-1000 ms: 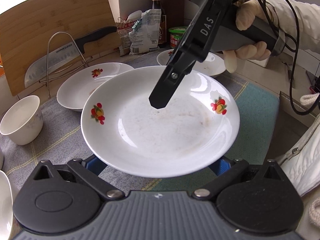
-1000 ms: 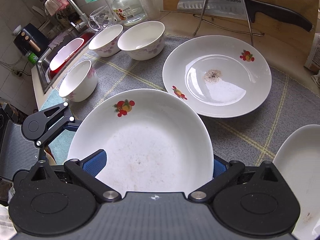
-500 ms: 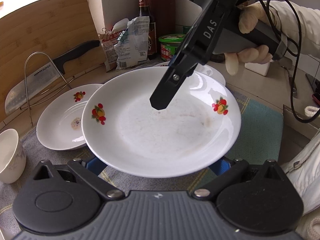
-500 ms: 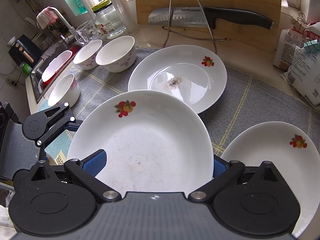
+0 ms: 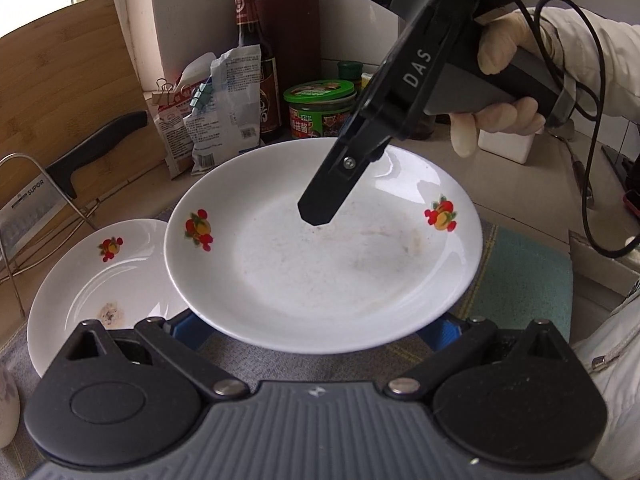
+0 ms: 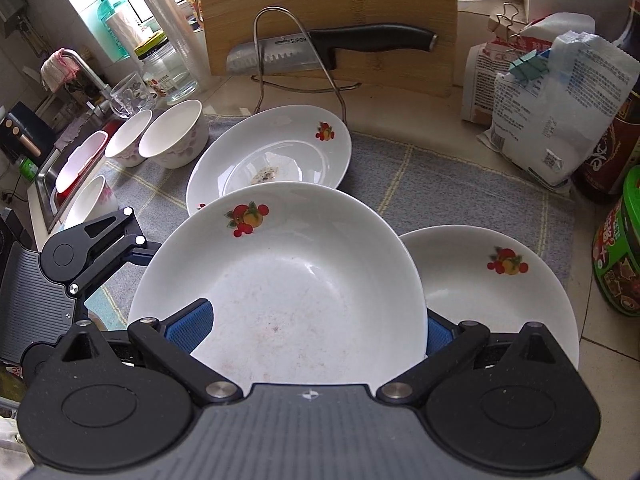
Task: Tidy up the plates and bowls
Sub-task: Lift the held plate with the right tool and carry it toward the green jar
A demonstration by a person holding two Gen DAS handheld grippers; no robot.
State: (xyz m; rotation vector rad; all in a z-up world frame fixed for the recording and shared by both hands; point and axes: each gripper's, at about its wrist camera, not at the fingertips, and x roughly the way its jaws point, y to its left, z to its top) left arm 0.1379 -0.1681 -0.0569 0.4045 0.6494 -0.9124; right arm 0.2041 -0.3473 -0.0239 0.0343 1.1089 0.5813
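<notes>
A white deep plate [image 5: 320, 264] with fruit prints and faint smears hangs above the grey mat [image 6: 460, 184]. My right gripper [image 6: 312, 320] is shut on it, one blue pad [image 6: 188, 324] lying on the inner face and the other under the rim. In the left wrist view its upper finger [image 5: 324, 200] rests inside the plate. My left gripper [image 5: 316, 324] is open, its fingers spread beneath the near rim. A stained plate [image 6: 272, 156] lies on the mat behind, a third plate [image 6: 500, 280] lies low right, partly under the held one. Three bowls [image 6: 176, 136] stand at the left.
A cutting board [image 6: 320, 0] and a knife [image 6: 340, 44] on a wire rack stand at the back. Clipped bags [image 6: 552, 100], a dark bottle [image 5: 256, 60] and a green-lidded jar [image 5: 320, 108] crowd the right. The sink [image 6: 76, 160] lies far left. A gloved hand [image 5: 504, 80] holds the right gripper.
Both grippers have carried the plate to the right over the mat. The bowls have slid out of the left wrist view, and the third plate now shows beneath the held plate.
</notes>
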